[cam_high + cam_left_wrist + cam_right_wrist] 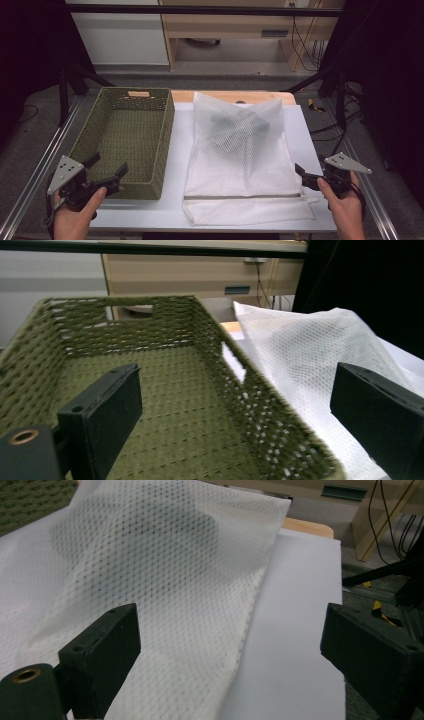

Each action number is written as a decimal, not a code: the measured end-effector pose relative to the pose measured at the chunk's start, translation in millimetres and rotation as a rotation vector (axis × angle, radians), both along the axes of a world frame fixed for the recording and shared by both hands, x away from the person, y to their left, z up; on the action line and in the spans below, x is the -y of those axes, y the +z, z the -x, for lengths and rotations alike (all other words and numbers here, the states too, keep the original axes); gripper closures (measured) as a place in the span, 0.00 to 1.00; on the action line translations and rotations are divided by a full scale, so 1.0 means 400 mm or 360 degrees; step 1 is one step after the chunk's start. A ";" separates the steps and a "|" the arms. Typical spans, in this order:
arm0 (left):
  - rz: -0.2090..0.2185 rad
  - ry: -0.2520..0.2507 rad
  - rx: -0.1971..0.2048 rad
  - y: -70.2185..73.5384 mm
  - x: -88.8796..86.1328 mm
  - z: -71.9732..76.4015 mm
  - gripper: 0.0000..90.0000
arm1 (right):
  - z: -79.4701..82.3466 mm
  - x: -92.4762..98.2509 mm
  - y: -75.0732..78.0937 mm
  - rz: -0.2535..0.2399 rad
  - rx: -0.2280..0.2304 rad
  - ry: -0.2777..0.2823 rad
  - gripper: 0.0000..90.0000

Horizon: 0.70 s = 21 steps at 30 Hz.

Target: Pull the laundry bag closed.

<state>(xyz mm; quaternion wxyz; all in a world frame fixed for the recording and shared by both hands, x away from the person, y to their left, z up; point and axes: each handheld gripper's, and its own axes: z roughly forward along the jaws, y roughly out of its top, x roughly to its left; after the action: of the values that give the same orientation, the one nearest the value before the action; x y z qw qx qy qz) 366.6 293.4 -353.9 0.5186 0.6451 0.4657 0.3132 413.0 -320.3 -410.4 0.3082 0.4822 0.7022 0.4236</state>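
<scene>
High view: both grippers gape, flanking mesh bag (245, 165) and basket (125, 140).

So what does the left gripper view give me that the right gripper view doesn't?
Left gripper view: the inside of the empty green woven basket, with the handle slot in its far wall, seen between open jaws.
Right gripper view: a dark bundle inside the white mesh laundry bag, and the bare white table beside it.
Both: the mesh bag, the wooden desk behind, and wide-open jaws holding nothing.
</scene>
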 end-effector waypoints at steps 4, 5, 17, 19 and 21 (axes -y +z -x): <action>0.0002 0.0037 -0.0007 -0.009 -0.025 -0.003 0.07 | 0.000 0.018 -0.013 0.0000 -0.0012 -0.0031 0.09; 0.0000 0.0045 -0.0010 -0.010 -0.031 -0.003 0.07 | 0.000 0.022 -0.015 -0.0003 -0.0014 -0.0038 0.09; -0.0034 0.0110 -0.0016 -0.039 -0.082 -0.008 0.06 | 0.006 0.063 -0.060 0.0014 -0.0066 -0.0082 0.14; -0.0052 0.0129 -0.0014 -0.043 -0.088 -0.008 0.06 | 0.007 0.069 -0.071 0.0034 -0.0071 -0.0086 0.14; -0.0074 0.0160 -0.0009 -0.045 -0.095 -0.007 0.06 | 0.010 0.075 -0.082 0.0061 -0.0084 -0.0086 0.15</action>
<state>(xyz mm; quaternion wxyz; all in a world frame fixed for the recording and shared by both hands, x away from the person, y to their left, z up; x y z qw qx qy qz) 369.6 331.2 -372.0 0.4858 0.6335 0.4917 0.3478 408.8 -350.1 -443.2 0.3101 0.5060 0.7047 0.3889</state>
